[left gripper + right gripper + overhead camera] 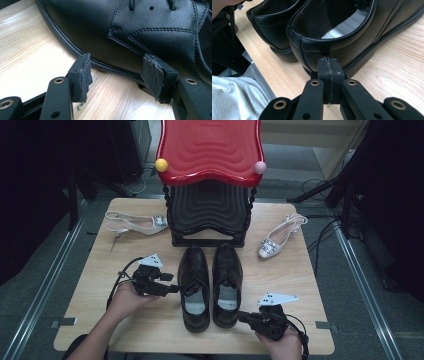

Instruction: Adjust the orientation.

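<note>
Both grippers sat nearest in the high view: the left gripper (pixel 172 289) against the left black shoe (pixel 194 287), the right gripper (pixel 241 316) by the right black shoe (pixel 227 284). Toes pointed away toward a red-and-black stool (pixel 210 180); pale sandals (pixel 135 224) lay beyond. Left gripper view: jaws spread, shoe (pixel 140 32) just ahead, apart. Right gripper view: jaws pressed together, empty, at the heel (pixel 322 47).
</note>
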